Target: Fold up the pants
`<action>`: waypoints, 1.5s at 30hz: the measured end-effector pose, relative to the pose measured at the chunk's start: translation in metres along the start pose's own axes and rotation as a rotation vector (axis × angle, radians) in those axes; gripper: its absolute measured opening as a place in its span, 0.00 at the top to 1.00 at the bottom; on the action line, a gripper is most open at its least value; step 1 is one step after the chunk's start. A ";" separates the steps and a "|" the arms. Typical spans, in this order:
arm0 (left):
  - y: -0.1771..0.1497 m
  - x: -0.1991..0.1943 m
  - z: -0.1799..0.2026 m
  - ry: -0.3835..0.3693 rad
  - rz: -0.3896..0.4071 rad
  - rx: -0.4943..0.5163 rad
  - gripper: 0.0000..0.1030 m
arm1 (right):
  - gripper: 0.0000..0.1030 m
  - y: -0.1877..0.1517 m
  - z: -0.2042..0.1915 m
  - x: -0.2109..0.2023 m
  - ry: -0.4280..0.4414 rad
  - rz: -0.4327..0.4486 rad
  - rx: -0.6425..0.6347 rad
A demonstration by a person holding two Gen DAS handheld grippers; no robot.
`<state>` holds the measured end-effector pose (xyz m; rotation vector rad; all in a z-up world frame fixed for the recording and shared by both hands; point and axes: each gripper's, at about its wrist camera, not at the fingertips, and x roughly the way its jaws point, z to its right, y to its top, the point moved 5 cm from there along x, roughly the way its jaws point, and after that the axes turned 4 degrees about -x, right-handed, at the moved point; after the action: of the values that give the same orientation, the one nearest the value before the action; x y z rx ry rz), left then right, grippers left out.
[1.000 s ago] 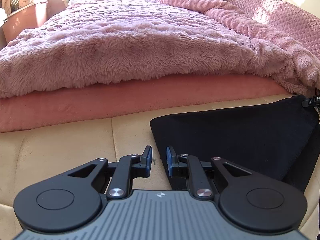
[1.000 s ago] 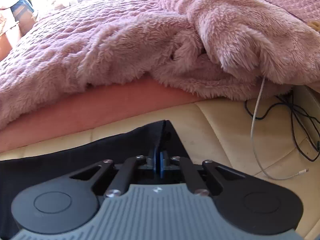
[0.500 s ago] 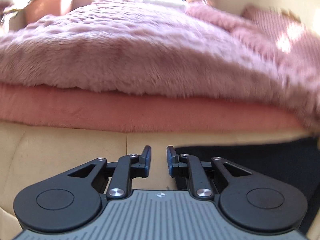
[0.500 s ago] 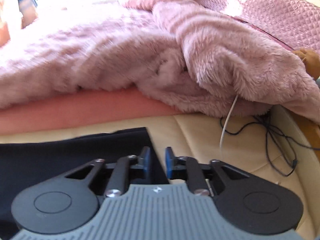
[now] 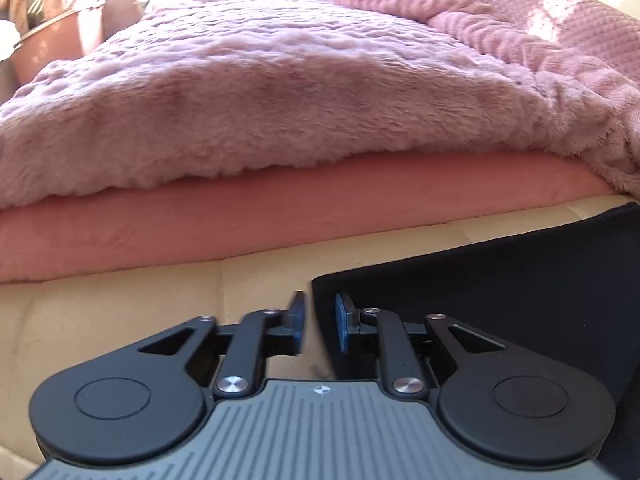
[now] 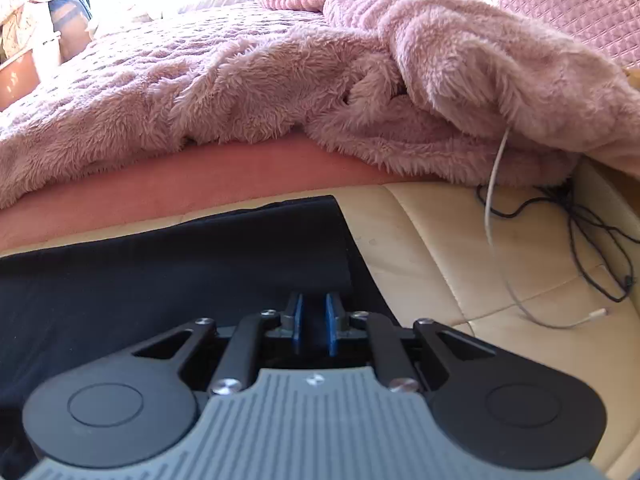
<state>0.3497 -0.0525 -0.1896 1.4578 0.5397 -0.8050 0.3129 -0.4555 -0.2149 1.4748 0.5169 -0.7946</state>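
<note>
The black pants (image 5: 500, 292) lie flat and folded on the cream leather surface (image 5: 120, 312). In the left wrist view they fill the lower right; my left gripper (image 5: 318, 322) is open and empty, its fingers straddling the pants' left edge. In the right wrist view the pants (image 6: 180, 264) fill the lower left, with their right edge near the middle. My right gripper (image 6: 313, 322) is open with a narrow gap, low over the pants near that right edge, holding nothing.
A fluffy pink blanket (image 5: 280, 88) on a salmon mattress (image 5: 240, 216) rises just behind the pants. A white cable (image 6: 496, 184) and black cables (image 6: 580, 232) lie on the cream surface to the right. Pink bins (image 5: 52, 48) stand far left.
My right gripper has opened, letting go of the pants' corner, and the pants now lie flat. My left gripper stayed open and swung back to the pants' left edge.
</note>
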 end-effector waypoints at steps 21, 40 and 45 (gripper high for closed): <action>-0.099 -0.073 0.020 -0.151 -0.164 0.056 0.87 | 0.93 -0.074 -0.178 -0.055 0.224 0.016 -0.048; -0.097 -0.113 -0.010 -0.172 -0.111 -0.126 0.87 | 0.97 -0.145 -0.289 -0.125 0.674 -0.064 -0.132; -0.100 -0.119 -0.021 -0.157 -0.109 -0.143 0.87 | 0.72 -0.144 -0.316 -0.129 0.713 -0.030 -0.236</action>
<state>0.2014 -0.0072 -0.1665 1.2307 0.5492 -0.9386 0.1729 -0.1131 -0.2351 1.5059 1.1269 -0.1914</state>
